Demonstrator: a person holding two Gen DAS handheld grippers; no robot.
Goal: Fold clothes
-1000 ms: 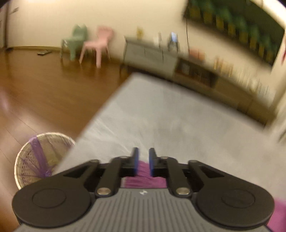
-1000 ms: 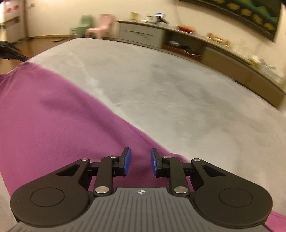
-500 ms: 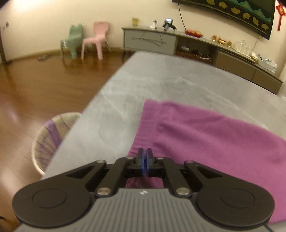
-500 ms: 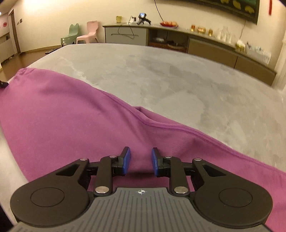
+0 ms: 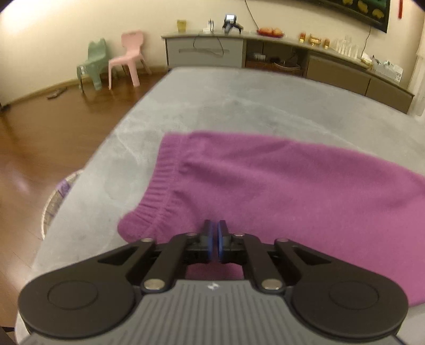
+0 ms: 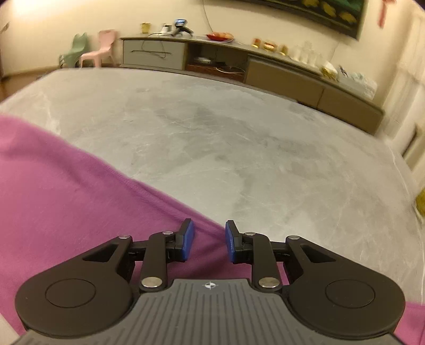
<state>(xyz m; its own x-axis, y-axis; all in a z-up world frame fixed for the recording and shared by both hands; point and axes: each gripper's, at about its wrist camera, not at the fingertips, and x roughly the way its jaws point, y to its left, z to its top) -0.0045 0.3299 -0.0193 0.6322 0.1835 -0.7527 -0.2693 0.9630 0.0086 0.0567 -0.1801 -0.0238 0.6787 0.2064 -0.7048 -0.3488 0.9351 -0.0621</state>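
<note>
My left tool [image 5: 215, 240] was nearly closed, its two blue pads [image 5: 209, 242] with only a sliver of gap between them; I could not see any cloth pinched there, so it looked shut on nothing. It pointed down at the purple sweater [image 5: 265, 191], just behind the ribbed hem [image 5: 159, 185]. The sweater lay flat on the grey desk [image 5: 239, 106], its hem end toward the desk's left edge and the rest running off to the right of that view. Below the left edge of the desk I made out part of a woven basket [image 5: 57, 196] on the wooden floor [image 5: 39, 138].

My right tool [image 6: 208, 244] stood partly apart, a clear gap between its blue pads [image 6: 187, 238], and nothing was clamped in it. It hung over the sweater's [image 6: 66, 199] far edge, where the purple cloth gave way to bare desk [image 6: 239, 138]; I could not tell whether the pads touched the fabric. From this side the sweater filled the lower left of the view and the desk stretched away bare beyond it.

Farther off, a green chair [image 5: 91, 66] and a pink chair [image 5: 127, 58] stood side by side by the wall, and a long low sideboard [image 5: 265, 55] ran along the back wall with small things on top, too blurred for me to name. A dark picture [image 6: 318, 10] hung above it
</note>
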